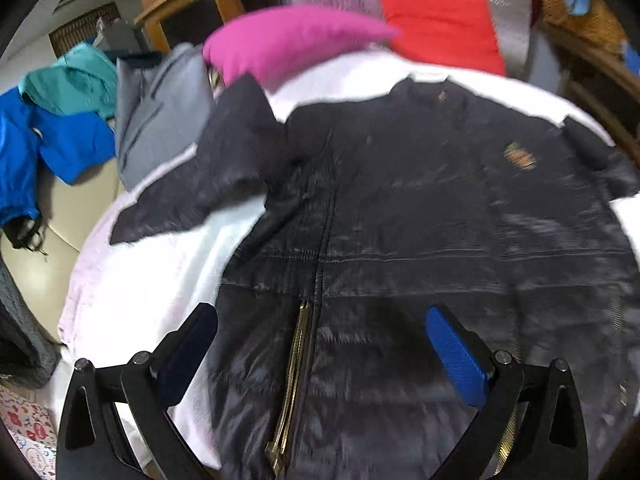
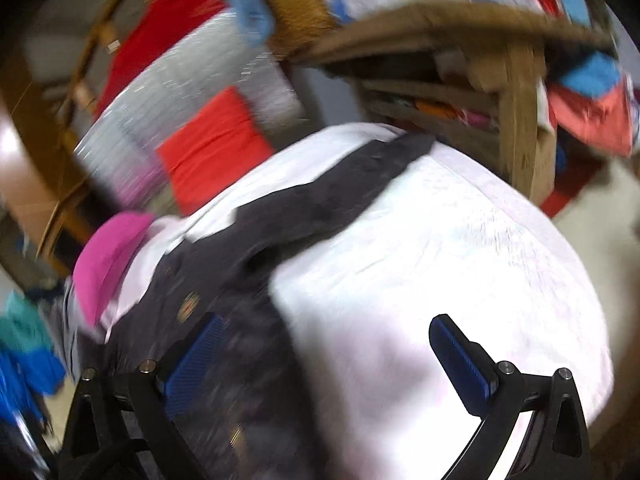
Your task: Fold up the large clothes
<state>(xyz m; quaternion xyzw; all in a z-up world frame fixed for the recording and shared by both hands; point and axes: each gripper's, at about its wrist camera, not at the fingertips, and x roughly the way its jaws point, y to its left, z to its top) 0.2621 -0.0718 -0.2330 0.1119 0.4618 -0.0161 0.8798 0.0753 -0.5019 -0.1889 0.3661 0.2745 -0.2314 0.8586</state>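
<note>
A large black quilted jacket (image 1: 420, 208) lies spread face up on a white-covered table (image 1: 132, 300), its zipper (image 1: 294, 368) running toward me and one sleeve (image 1: 208, 176) stretched to the left. My left gripper (image 1: 320, 320) is open and empty, hovering over the jacket's lower hem around the zipper. In the right wrist view the jacket (image 2: 240, 280) lies at the left with its other sleeve (image 2: 340, 188) stretched across the white cover (image 2: 460, 260). My right gripper (image 2: 326, 332) is open and empty at the jacket's side edge. Both views are motion-blurred.
A pink cushion (image 1: 288, 40) and a red cushion (image 1: 444, 28) lie beyond the jacket's collar. Grey (image 1: 160, 112), teal (image 1: 72, 80) and blue (image 1: 48, 148) garments are piled at the left. A wooden shelf (image 2: 516, 120) with clutter stands at the far right.
</note>
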